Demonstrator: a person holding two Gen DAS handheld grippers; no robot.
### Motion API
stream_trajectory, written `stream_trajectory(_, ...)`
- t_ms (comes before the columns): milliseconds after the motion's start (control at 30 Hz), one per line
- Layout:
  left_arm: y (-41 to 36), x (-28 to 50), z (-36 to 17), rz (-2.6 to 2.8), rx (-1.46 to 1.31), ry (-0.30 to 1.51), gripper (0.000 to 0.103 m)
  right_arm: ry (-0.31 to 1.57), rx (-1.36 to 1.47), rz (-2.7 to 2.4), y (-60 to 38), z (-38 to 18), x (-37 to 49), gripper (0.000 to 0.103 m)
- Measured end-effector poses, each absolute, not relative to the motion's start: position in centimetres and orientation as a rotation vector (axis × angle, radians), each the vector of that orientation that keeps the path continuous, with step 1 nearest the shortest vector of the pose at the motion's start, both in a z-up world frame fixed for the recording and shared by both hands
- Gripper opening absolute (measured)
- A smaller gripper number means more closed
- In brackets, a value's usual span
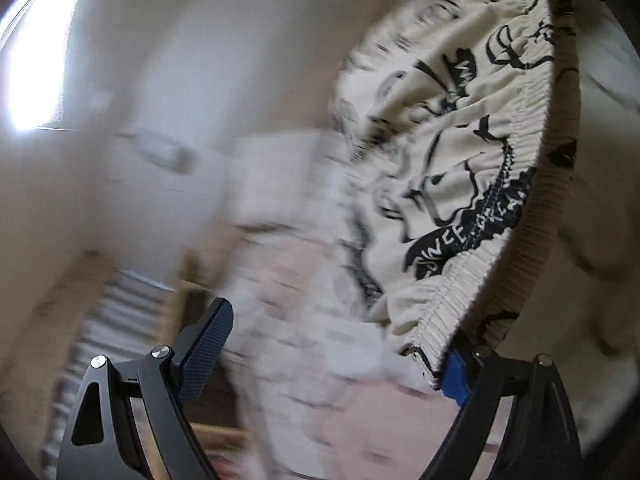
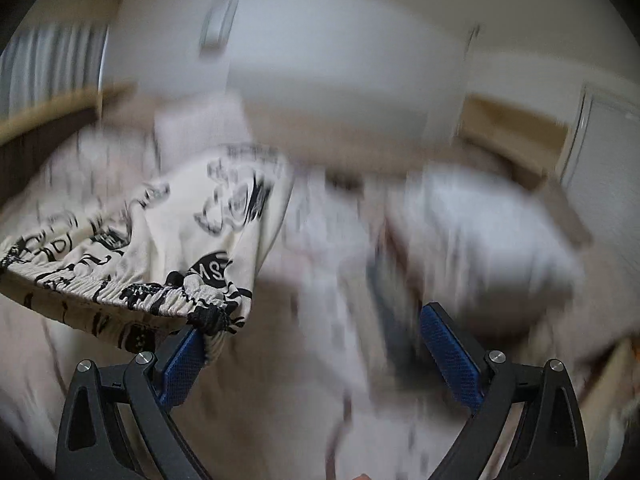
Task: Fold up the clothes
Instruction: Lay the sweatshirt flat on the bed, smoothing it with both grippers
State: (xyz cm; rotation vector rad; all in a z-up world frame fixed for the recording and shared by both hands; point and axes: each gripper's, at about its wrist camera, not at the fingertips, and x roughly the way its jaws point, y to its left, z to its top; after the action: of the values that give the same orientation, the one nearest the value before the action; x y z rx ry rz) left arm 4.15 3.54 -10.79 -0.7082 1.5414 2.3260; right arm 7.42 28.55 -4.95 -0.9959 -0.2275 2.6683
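A cream garment (image 1: 460, 140) with black print and a ribbed elastic waistband (image 1: 520, 220) hangs stretched between my two grippers. In the left wrist view the waistband is hooked over the right finger of my left gripper (image 1: 336, 336), whose jaws stand wide apart with nothing pressed between the pads. In the right wrist view the same garment (image 2: 168, 232) hangs by its waistband (image 2: 120, 296) from the left finger of my right gripper (image 2: 312, 320), which is also wide open. The cloth drapes down toward the bed; both views are heavily motion-blurred.
Below lies a bed with a pale patterned cover (image 2: 328, 380) and a white pillow or bundle (image 2: 480, 232) at the right. A wooden bed frame (image 2: 48, 116), a radiator (image 2: 52, 64), a bright window (image 1: 36, 60) and a white door (image 2: 600, 152) surround it.
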Motion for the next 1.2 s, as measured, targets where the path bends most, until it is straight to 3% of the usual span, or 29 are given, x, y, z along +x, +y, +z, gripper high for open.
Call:
stream_trajectory(133, 5.0, 8.9, -20.2, 2.246, -0.790, 1.524, 0.089, -0.406, -1.261, 2.521, 28.4, -16.1, 11.5, 0.099)
stream_trajectory(200, 5.8, 10.9, -23.2, 2.250, -0.778, 1.533, 0.083, -0.682, -1.197, 2.511, 26.9, -18.7, 13.5, 0.099)
stream_trajectory(300, 6.7, 12.0, -23.2, 2.291, -0.673, 1.592, 0.081, -0.938, -1.042, 2.534, 25.1, -19.1, 15.0, 0.099)
stream_trajectory(500, 5.8, 11.5, -21.3, 2.389, -0.691, 1.482, 0.082, -1.094, -0.934, 2.534, 23.5, -19.0, 14.9, 0.099)
stream_trajectory(933, 5.1, 8.6, -20.2, 2.467, -0.723, 1.224, 0.083, -1.694, -0.655, 2.365, 17.5, -21.8, 16.1, 0.099)
stream_trajectory(1067, 5.5, 9.9, -21.5, 2.430, -0.658, 1.344, 0.083, -1.736, -0.638, 2.370, 16.8, -21.8, 14.7, 0.099)
stream_trajectory(1200, 5.8, 11.2, -22.9, 2.389, -0.630, 1.451, 0.083, -1.413, -0.803, 2.454, 19.3, -19.4, 12.3, 0.099)
